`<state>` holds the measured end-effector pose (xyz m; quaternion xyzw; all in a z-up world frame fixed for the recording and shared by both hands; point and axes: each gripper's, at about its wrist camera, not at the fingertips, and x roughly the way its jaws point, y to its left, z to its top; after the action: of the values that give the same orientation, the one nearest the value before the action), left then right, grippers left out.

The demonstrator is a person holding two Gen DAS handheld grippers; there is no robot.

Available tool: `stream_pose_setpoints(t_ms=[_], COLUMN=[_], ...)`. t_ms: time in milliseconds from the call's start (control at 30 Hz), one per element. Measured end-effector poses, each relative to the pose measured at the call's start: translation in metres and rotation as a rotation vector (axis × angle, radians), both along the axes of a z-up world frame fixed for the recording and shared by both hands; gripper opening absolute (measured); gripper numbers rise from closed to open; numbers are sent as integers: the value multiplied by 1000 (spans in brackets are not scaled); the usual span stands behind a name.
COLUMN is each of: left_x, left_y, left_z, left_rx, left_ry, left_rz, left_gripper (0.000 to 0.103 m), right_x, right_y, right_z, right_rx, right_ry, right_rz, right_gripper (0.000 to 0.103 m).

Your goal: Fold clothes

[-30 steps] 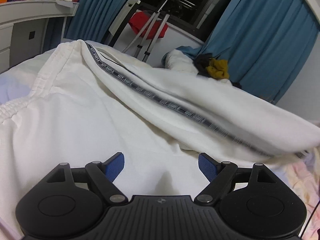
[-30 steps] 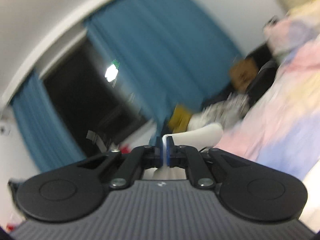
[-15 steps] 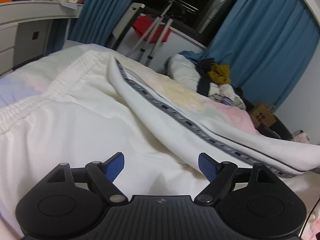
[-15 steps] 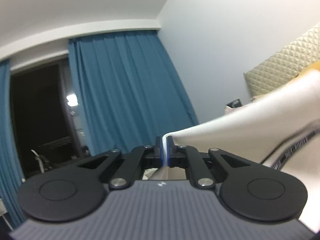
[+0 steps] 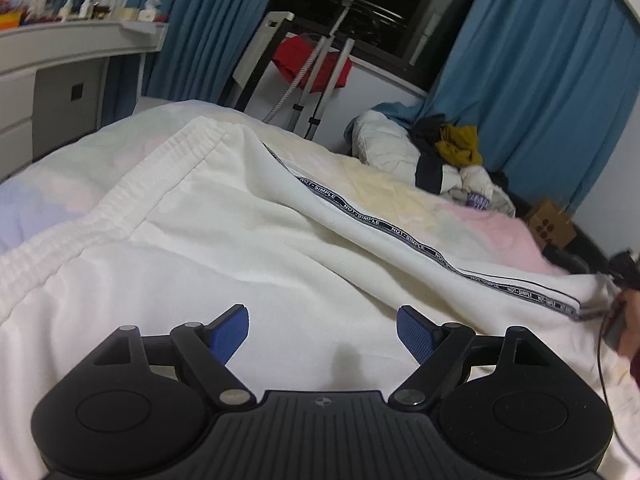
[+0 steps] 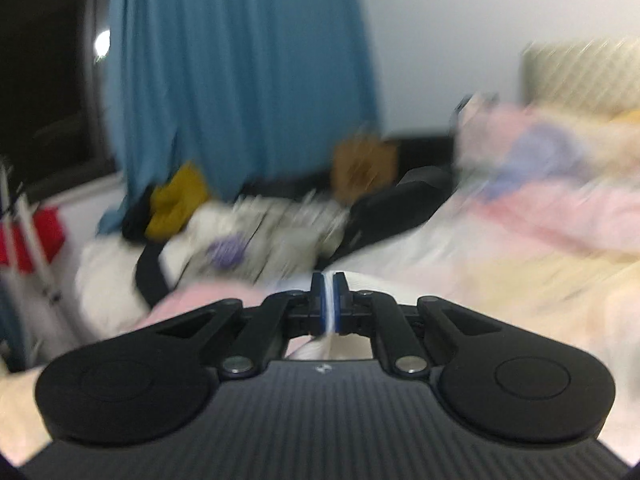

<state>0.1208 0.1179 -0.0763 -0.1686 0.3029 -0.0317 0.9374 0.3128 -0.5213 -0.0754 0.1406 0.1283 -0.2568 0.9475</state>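
White sweatpants (image 5: 240, 240) with a black lettered side stripe (image 5: 404, 236) lie spread on the bed. Their elastic waistband (image 5: 132, 184) runs along the left. My left gripper (image 5: 322, 334) hovers open just above the cloth, nothing between its blue pads. One leg stretches right toward a hand (image 5: 630, 320) at the frame edge. In the blurred right wrist view, my right gripper (image 6: 329, 298) is shut on a thin fold of the white sweatpants (image 6: 326, 312), low over the bed.
The bed has a pastel pink, yellow and blue sheet (image 5: 480, 224). A heap of clothes (image 5: 440, 156) lies at its far side by blue curtains (image 5: 540, 60). A white desk (image 5: 60, 64), a rack with a red item (image 5: 312, 64) and a cardboard box (image 5: 552, 224) stand beyond.
The raised trouser leg has come down and now lies flat along the bed. My right gripper swung from pointing up at the wall to low over the bed, still holding the cloth.
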Motion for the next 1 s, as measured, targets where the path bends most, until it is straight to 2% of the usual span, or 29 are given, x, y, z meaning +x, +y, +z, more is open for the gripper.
stream_pose_setpoints(t_ms=[133,300,333,367,400,433,533,600,733,800,867,933,1000], left_x=[11,23,23,22,20,19,15,12,6,3,0,-4,-6], left_y=[1,1,1,1,2,3,5,6,9,10,11,12,11], left_z=[-12,-24,-24,-24,-23,-23,-22,-21,-19,-18,-17,-15,-13], left_rx=[15,31,30,27,23,19,8,0,-15,-23,-29,-28,-27], left_ry=[14,28,27,28,30,31,35,37,42,44,46,46,44], left_rz=[-18,-42,-46,-44,-42,-41,-36,-32,-26,-22,-20,-18,-15], left_gripper=[83,83,83,83,83,83,83,83,83,83,83,83,83], right_x=[30,27,20,15,9,1,-41,-77,-145,-163,-173,-179,-180], right_y=[-5,5,5,3,1,-2,-6,-8,-12,-14,-16,-21,-30], right_z=[-35,-38,-35,-30,-25,-19,-3,0,-26,-42,-52,-62,-75], right_rx=[67,78,74,75,90,116,191,251,454,559,620,704,831], right_ry=[50,71,70,65,54,33,-61,-133,-249,-229,-198,-195,-207], right_rz=[72,190,216,237,257,282,303,241,13,-71,-112,-118,-110], right_gripper=[9,16,29,38,57,69,74,74,76,76,76,76,76])
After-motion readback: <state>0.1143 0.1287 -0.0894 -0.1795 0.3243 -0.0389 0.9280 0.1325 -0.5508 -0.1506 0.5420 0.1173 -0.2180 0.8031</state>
